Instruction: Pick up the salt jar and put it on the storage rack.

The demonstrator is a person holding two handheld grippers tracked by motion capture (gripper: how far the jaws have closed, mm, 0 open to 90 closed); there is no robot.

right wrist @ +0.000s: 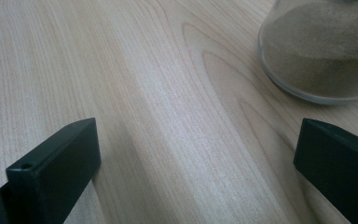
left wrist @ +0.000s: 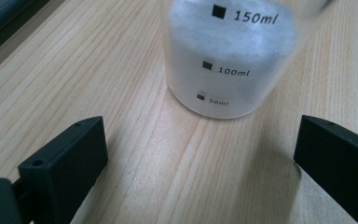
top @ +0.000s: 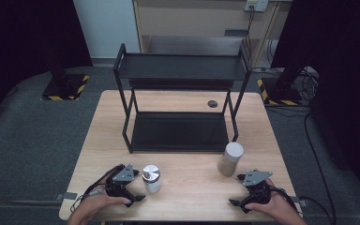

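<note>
High view shows a wooden desk (top: 183,187) with a black two-tier shelf (top: 180,101) standing on its far half. On the near half stand two jars: a small graduated jar (top: 152,178) of white powder with a shiny lid at near left, and a taller jar (top: 230,159) of tan powder with a white lid at near right. The left gripper (top: 138,198) rests just left of the small jar, its jaws spread wide with nothing between them; the right gripper (top: 235,202) sits near and right of the taller jar, jaws equally wide and empty.

In the left gripper view the graduated jar (left wrist: 226,60) stands just ahead of the jaws, not yet between them. The tan jar (right wrist: 324,51) sits off to one side of the right gripper's line (so a straight advance would likely clip its wall and tip it). Either jar could also slide on the smooth wood if one pad meets it first.
</note>
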